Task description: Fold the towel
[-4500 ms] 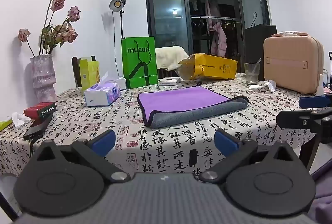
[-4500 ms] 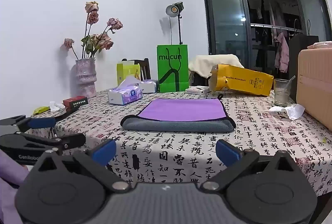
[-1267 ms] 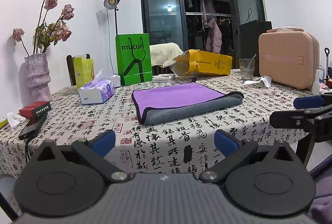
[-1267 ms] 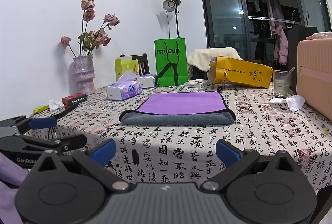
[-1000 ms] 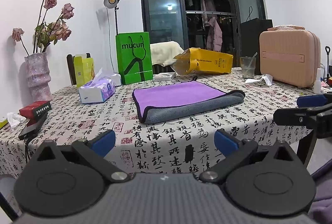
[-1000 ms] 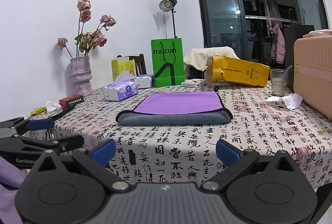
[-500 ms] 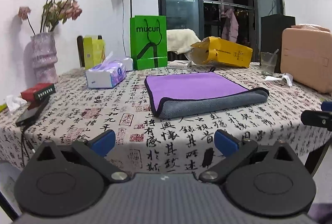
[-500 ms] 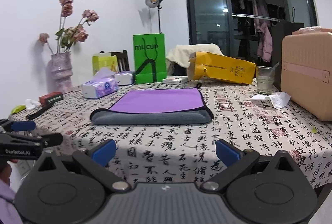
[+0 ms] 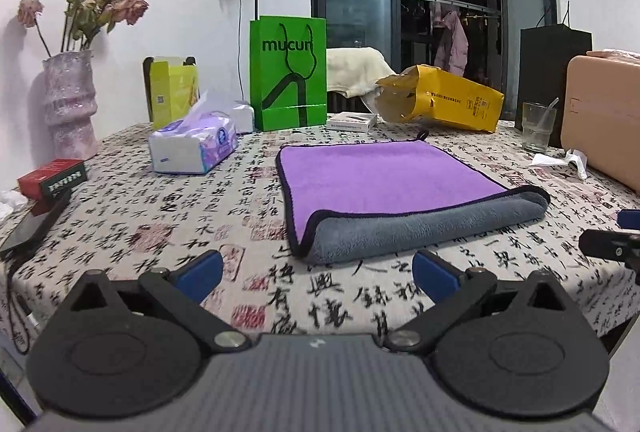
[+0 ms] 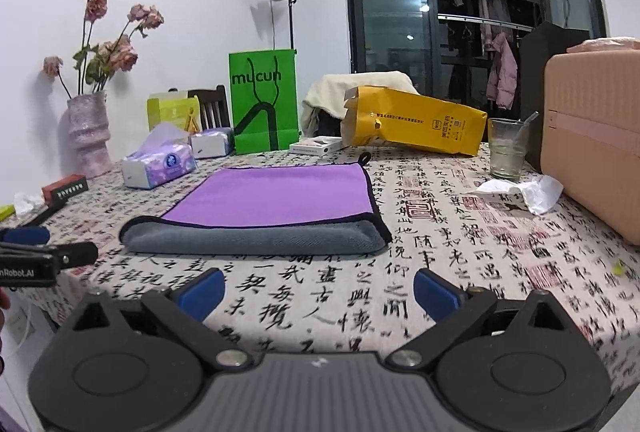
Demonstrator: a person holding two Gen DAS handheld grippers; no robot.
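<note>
A purple towel (image 9: 384, 180) with a grey underside lies folded in half on the calligraphy-print tablecloth (image 9: 160, 216); its rolled grey fold faces me. It shows in the right wrist view (image 10: 276, 196) too. My left gripper (image 9: 318, 272) is open and empty, just short of the fold's left end. My right gripper (image 10: 316, 290) is open and empty, in front of the fold's right part. Each gripper's tip shows at the edge of the other view.
Behind the towel stand a green paper bag (image 9: 288, 72), a yellow bag (image 9: 440, 100) on its side, a tissue pack (image 9: 192, 148), a vase (image 9: 70, 104), a glass (image 10: 506, 148), crumpled paper (image 10: 520, 194) and a pink case (image 10: 596, 140). A phone (image 9: 36, 220) lies left.
Both grippers have moved forward over the table's near edge toward the towel's fold. Both have stayed open. The towel has not moved.
</note>
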